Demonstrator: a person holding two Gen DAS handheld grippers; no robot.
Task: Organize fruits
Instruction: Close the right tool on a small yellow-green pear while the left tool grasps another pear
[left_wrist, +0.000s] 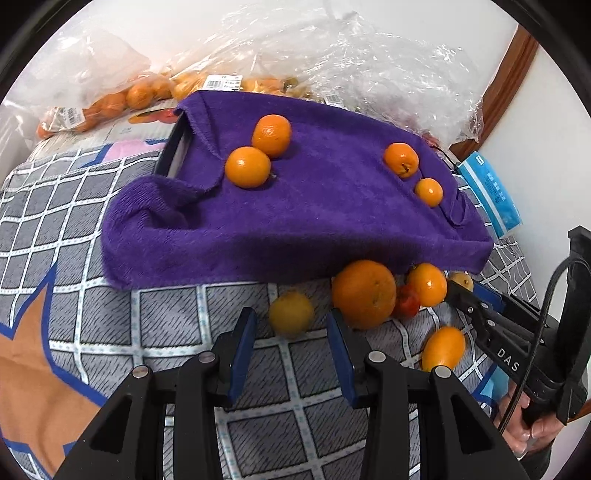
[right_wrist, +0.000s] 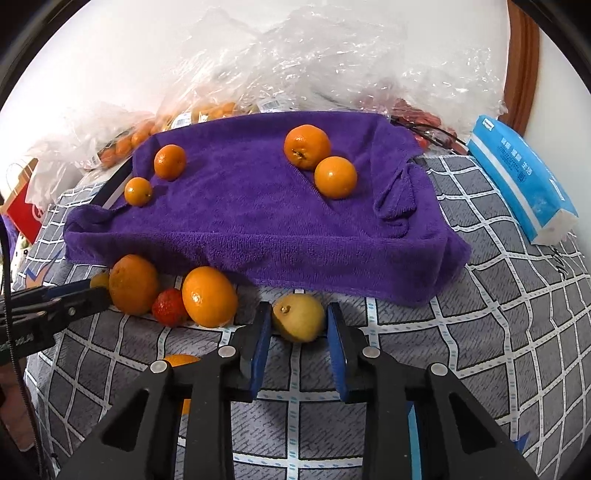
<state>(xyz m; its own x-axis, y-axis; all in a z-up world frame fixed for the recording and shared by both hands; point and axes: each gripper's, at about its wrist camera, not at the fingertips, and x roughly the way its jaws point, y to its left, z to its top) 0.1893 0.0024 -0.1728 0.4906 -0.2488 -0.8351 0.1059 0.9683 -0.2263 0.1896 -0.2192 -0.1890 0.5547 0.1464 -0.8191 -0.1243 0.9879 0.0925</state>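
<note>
A yellow-green fruit (right_wrist: 298, 316) is lying on the checked bedcover (right_wrist: 498, 332), just in front of the purple towel (right_wrist: 258, 206), and in the right wrist view it is sitting between the blue fingertips of the right gripper (right_wrist: 295, 325), whose jaws are standing apart on either side of it; whether the pads are touching its skin cannot be told. To its left in that view a mandarin (right_wrist: 209, 296), a strawberry (right_wrist: 169, 306) and a larger orange (right_wrist: 133, 284) are crowding together, touching one another, with the tip of the other tool reaching in beside the large orange. The left wrist view is showing the left gripper (left_wrist: 291, 343) with its jaws apart and nothing between them, hovering over the bedcover near a yellowish fruit (left_wrist: 290, 313) and that same big orange (left_wrist: 364, 293). Only this view is showing a long oval orange fruit (left_wrist: 443, 348) lying apart toward the other tool, and a small pale fruit (left_wrist: 461, 280) at that tool's tip. Up on the towel four mandarins are sitting in two pairs (left_wrist: 271, 134) (left_wrist: 400, 160), each pair close together and the pairs well apart. Behind it, clear plastic bags (left_wrist: 369, 62) of fruit are piling against the wall. A blue tissue pack (right_wrist: 517, 177) is lying beside the towel; the right wrist view alone is catching a red bag (right_wrist: 22, 214) at the far left.
</note>
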